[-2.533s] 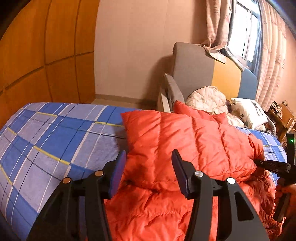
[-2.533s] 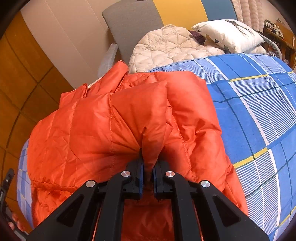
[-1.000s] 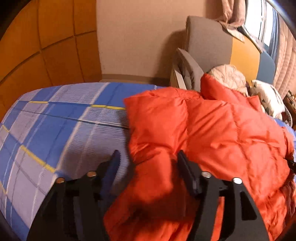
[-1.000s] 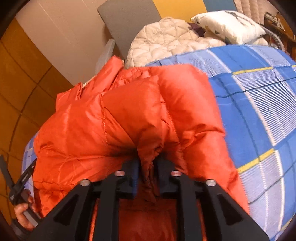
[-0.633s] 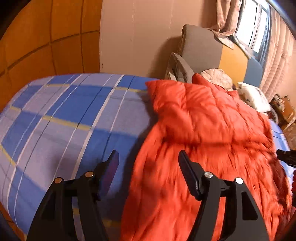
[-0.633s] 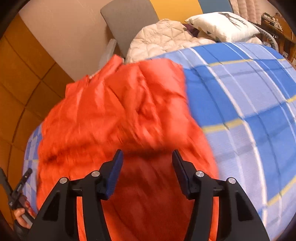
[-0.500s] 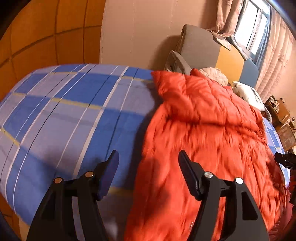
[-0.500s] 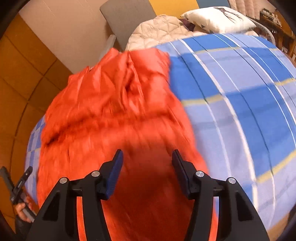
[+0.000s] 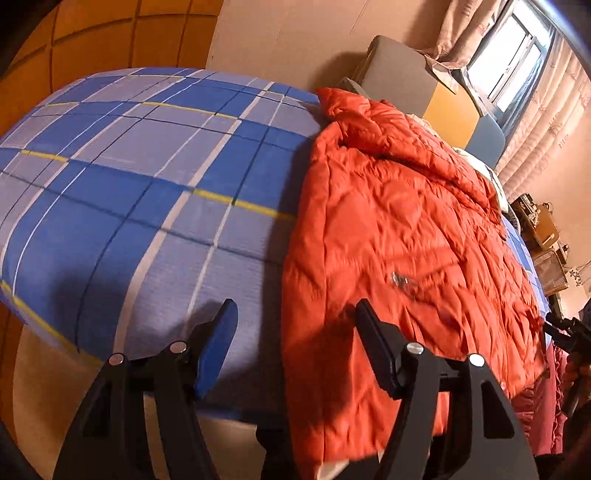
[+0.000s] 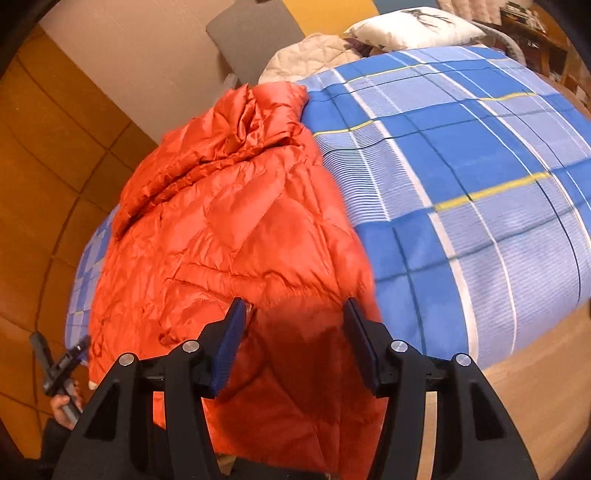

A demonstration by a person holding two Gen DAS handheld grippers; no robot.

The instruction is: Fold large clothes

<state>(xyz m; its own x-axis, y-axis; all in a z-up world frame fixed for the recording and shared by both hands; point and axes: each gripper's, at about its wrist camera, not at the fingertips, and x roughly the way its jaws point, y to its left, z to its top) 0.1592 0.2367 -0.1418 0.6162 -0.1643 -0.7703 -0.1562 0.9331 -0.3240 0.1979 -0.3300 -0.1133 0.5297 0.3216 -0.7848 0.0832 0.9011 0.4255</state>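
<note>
A bed [image 9: 110,177] with a blue plaid sheet crossed by white and yellow lines fills most of both views, its near edge dropping toward a pale wooden floor [image 10: 535,398]. Along the bed lies the orange puffer jacket [image 9: 399,229], spread lengthwise with its collar end toward the headboard [image 9: 402,74] and its lower hem draped over the near edge of the mattress; in the right wrist view the jacket [image 10: 229,236] occupies the left half of the bed, with open sheet [image 10: 480,177] to its right. Past the jacket's collar sit a cream quilted garment [image 10: 306,55] and a white pillow [image 10: 413,26]. The left gripper [image 9: 295,332] hangs above the bed's near edge, angled down, fingers spread wide and holding nothing; one finger is over bare sheet, the other over the jacket's left border. The right gripper [image 10: 291,332] hovers over the jacket's hem, likewise wide apart and empty, casting a shadow on the fabric below. A small metal zipper pull [image 9: 400,278] glints on the jacket's front. At the left border of the right wrist view, the person's left hand [image 10: 64,406] grips the other tool's handle.
</note>
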